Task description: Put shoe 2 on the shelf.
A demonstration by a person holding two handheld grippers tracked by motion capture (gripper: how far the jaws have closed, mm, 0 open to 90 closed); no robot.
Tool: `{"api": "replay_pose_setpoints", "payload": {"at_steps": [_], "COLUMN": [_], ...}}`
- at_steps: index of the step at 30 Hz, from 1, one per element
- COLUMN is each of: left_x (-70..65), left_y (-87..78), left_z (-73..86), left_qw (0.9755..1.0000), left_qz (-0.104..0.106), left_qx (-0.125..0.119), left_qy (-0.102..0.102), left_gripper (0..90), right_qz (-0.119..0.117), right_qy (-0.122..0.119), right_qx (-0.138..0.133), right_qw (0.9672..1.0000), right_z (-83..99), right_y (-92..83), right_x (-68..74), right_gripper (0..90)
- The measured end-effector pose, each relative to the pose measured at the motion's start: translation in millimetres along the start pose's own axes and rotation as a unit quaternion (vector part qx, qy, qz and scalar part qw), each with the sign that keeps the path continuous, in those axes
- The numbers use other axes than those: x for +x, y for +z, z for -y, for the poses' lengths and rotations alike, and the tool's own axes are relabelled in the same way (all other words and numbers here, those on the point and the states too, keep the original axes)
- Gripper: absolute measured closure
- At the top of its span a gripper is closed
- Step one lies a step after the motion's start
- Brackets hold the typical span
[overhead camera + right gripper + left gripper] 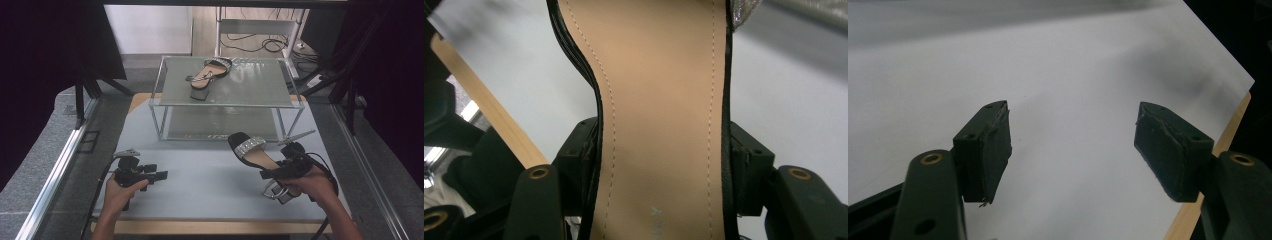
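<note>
The right gripper point(664, 165) clamps a sandal point(659, 100); its insole print is illegible.

The near half of the desk point(200, 190) lies bare between the two hands — a wide lane there, with only the left hand-held gripper point(161, 175) at its left and the sandal point(252, 152) clamped in the right hand-held gripper point(272, 173) at its right. Farther back the two-tier glass shelf point(165, 102) blocks the way across most of the desk's width, its thin metal legs standing at the corners. Its top tier carries a second sandal point(207, 76) on the left part — the right part is open glass, and the lower tier is bare under a low gap.
</note>
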State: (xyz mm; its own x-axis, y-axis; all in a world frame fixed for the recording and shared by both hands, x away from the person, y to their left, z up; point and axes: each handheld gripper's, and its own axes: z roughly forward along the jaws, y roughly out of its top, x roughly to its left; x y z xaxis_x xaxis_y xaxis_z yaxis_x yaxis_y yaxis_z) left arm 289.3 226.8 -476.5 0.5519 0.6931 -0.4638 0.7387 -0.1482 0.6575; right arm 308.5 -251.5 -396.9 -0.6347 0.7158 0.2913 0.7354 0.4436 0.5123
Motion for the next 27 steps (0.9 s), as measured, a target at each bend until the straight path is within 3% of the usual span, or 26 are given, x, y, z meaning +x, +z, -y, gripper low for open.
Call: {"api": "replay_pose_setpoints", "payload": {"at_steps": [5,11,19,24,27], "left_x": [0.5,0.2,0.1,-0.1,-1.0], "left_y": [-1.0,-1.8,-1.3,-1.1,-0.8], "left_z": [0.0,-0.2,-0.1,-0.1,-0.3], "left_qw": [1.0000,1.0000,1.0000,1.0000,1.0000], "left_qz": [0.006,-0.002,-0.002,0.000,0.002], "left_qx": [-0.001,-0.003,-0.001,0.002,0.002], "left_qy": [-0.002,-0.001,-0.001,0.001,0.002], "left_gripper": [31.3,31.4,31.5,31.5,31.4], "right_qz": [-0.015,-0.023,-0.024,-0.036,-0.032], "right_qy": [-0.005,-0.010,-0.022,-0.015,-0.015], "right_qx": [-0.023,-0.047,-0.067,-0.079,-0.082], "right_qw": [0.9996,0.9986,0.9972,0.9961,0.9960], "right_z": [-8.5,-21.8,-45.5,-60.1,-65.9], "right_y": [-8.7,-22.2,-38.8,-46.3,-47.8], "right_x": [4.3,10.2,18.1,18.6,19.0], "right_gripper": [41.1,41.1,41.2,41.2,41.2]}}
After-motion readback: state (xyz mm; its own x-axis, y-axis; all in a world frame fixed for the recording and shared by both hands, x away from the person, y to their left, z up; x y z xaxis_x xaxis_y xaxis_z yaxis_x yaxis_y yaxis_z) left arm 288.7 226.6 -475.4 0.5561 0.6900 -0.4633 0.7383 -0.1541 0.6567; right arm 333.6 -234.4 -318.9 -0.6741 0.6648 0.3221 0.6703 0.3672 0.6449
